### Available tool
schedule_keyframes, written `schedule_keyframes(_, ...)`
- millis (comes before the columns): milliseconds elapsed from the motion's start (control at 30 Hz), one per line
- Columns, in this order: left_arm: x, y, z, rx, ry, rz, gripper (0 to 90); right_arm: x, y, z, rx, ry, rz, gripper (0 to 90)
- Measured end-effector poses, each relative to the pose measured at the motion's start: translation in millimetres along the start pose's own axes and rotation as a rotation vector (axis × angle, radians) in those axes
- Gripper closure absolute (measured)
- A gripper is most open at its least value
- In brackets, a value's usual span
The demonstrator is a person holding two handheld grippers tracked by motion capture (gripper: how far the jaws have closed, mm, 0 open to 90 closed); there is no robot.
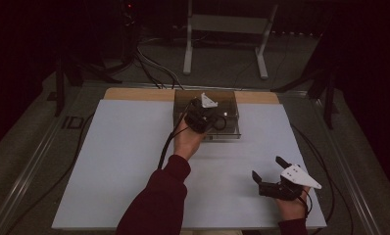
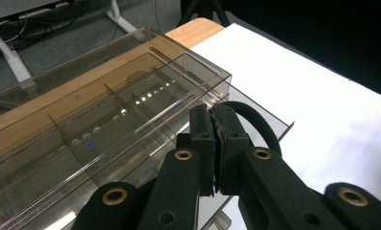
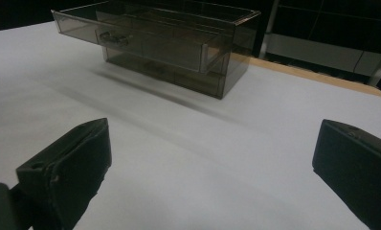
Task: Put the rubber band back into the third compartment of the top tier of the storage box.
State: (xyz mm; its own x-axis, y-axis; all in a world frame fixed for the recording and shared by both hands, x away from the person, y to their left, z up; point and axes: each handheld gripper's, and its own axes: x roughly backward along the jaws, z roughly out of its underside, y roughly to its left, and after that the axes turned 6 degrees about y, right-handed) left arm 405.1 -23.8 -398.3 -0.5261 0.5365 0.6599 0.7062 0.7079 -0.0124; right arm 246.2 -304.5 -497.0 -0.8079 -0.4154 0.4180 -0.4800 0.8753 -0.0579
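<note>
From the left, the white sheet-covered tabletop [image 1: 119, 161] lies bare until my left arm in its dark red sleeve [image 1: 158, 200] crosses it toward the far middle, where the smoky transparent plastic drawer box [image 1: 207, 115] sits at the far edge of the sheet, partly on the strip of bare wood behind. My left tongs [image 2: 216, 143] are pressed together there, and in the left gripper view they seem to pinch the dark looped handle [image 2: 255, 122] on the front of the upper drawer [image 2: 131, 110], which stands pulled partway out of the box; its dividers are visible through the clear walls, and I can't tell whether anything lies inside. The risk I see is in that grip: the loop is thin and curved, so a pull that isn't straight along the drawer's run could slip the pads off it, or skew the drawer until it jams in its case. The box looks light and nothing braces it, so a hard tug or shove might drag the whole thing across the sheet or tip it instead of moving the drawer. Further right, my right tongs [image 1: 271, 172] are spread wide and hold nothing, low over the near right of the tabletop, well apart from the box and too far off to steady it.
</note>
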Motion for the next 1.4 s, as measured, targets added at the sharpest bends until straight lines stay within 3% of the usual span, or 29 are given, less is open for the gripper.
schedule_keyframes(1400, -51.5, -14.4, -2.1, 0.03, 0.092, 0.004, 87.0, 1.8, -2.3, 0.3, -0.013, -0.002, 0.003, 0.2)
